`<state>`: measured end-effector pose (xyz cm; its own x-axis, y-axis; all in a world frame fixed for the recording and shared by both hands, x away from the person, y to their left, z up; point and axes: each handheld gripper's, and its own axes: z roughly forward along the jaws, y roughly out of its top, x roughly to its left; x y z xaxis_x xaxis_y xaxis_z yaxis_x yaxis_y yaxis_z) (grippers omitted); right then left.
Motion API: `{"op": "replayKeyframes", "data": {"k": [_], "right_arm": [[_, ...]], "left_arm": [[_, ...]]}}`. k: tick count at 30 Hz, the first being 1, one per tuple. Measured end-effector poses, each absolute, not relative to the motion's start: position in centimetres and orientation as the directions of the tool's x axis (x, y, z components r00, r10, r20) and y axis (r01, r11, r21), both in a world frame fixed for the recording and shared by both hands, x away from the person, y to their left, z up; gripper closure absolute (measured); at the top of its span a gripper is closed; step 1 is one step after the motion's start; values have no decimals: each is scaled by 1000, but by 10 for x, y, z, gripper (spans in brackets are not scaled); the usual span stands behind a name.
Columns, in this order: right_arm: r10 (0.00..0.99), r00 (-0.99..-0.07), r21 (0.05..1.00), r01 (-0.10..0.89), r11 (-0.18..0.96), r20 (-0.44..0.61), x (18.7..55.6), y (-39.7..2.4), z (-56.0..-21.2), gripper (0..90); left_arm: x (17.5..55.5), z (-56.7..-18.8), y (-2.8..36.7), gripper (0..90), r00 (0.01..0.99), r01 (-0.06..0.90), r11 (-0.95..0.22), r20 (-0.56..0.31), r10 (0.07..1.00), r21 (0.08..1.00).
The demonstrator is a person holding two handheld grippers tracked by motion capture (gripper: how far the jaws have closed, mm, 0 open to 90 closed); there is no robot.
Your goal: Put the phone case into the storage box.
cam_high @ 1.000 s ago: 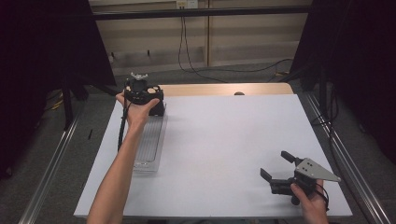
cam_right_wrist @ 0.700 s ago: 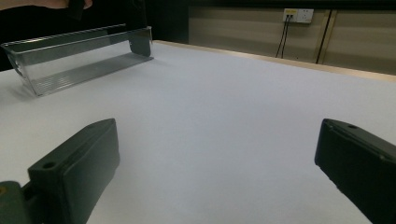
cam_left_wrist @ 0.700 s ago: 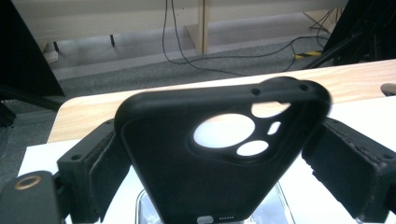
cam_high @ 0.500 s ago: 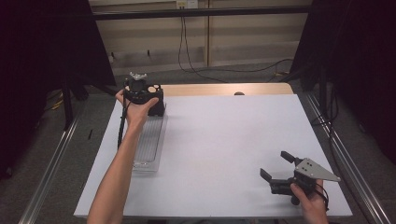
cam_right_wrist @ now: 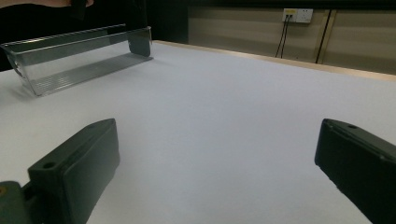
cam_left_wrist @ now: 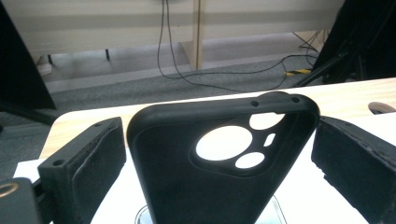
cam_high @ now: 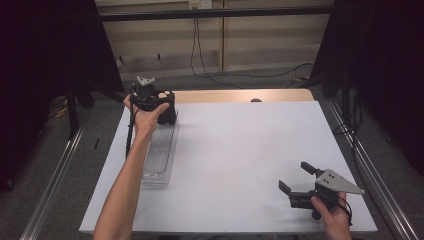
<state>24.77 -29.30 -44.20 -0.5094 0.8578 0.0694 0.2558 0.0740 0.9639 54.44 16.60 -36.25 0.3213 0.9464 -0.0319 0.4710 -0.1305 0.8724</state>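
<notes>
Standing upright between the spread jaws of the left gripper point(cam_left_wrist: 219, 154), a black phone case point(cam_left_wrist: 219, 158) is seen at upper left, over the clear tray point(cam_high: 159, 150). The right gripper point(cam_high: 299, 180), lower right, is held apart, unladen.

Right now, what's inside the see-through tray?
A black phone case stands upright at the far end of the clear tray, between the left gripper's open jaws, not touching them. The rest of the tray looks empty. The case's bottom is hidden.

My right gripper point(cam_right_wrist: 217, 172) has its two black jaws spread wide over the white tabletop point(cam_right_wrist: 224, 107); a clear plastic rectangular tray point(cam_right_wrist: 79, 58) sits far left (something dark stands at its far end).
</notes>
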Motion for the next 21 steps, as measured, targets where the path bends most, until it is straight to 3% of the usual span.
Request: {"op": "replayKeyframes", "data": {"k": [10,21], "right_arm": [[857,-511,964,256,74,70,248,-293,-442,0],[862,-503,966,248,71,66,247,-293,-441,0]], "left_arm": [[540,-355,172,23,362,437,-103,-70,930,893],[534,-343,180,28,374,352,-115,-27,927,929]]}}
